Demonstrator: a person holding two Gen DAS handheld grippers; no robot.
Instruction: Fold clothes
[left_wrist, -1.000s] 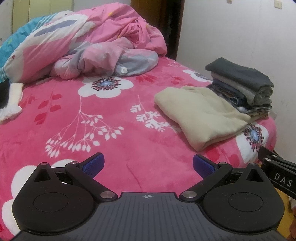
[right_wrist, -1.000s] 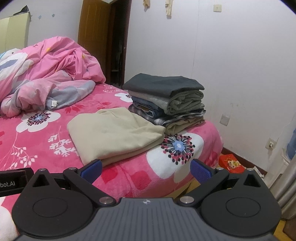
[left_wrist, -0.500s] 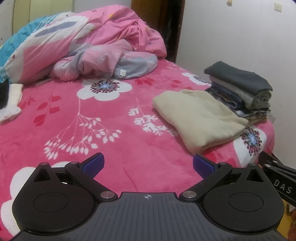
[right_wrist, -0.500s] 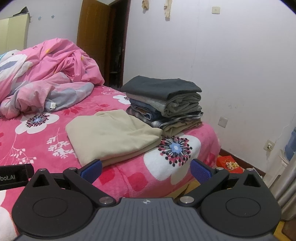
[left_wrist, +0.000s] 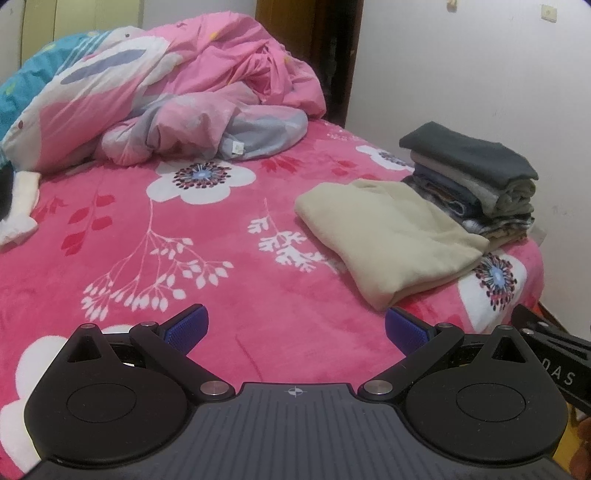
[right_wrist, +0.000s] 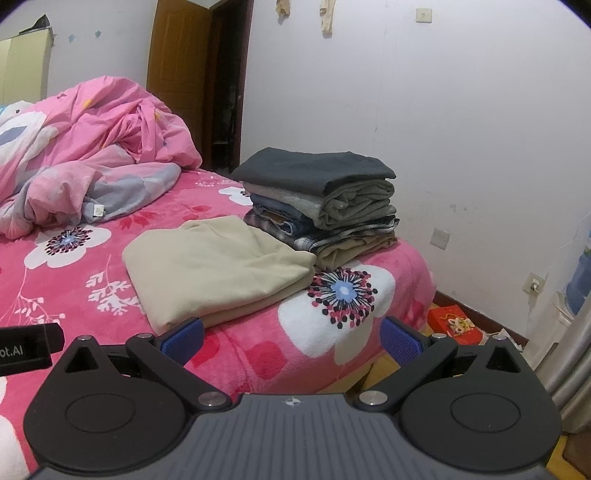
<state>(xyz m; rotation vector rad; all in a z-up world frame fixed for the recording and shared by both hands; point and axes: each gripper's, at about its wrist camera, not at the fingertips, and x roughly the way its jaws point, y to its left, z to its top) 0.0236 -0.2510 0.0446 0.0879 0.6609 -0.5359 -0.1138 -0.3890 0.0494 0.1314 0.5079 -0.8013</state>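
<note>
Both cameras have pulled back a little over the last second — the beige folded garment (left_wrist: 388, 240) and the stack of folded clothes (left_wrist: 476, 184) sit smaller and farther off in both views than before, so the grippers are retreating from the bed (left_wrist: 155, 266), not closing in. That reads as the beige fold being done and let go; likely next is either lifting it onto the stack or fetching another piece. Left gripper (left_wrist: 295, 326) is spread wide and empty, its blue fingers (left_wrist: 186, 325) hovering over bare pink bedspread. Right gripper (right_wrist: 291, 338) is likewise splayed and holding nothing — the garment's near corner (right_wrist: 221, 269) lies just beyond its left finger, not between the two. The garment lies flat near the bed's right edge, its far side touching the base of the stack (right_wrist: 321, 199). The crumpled pink duvet (left_wrist: 177, 96) is well apart at the head of the bed.
</note>
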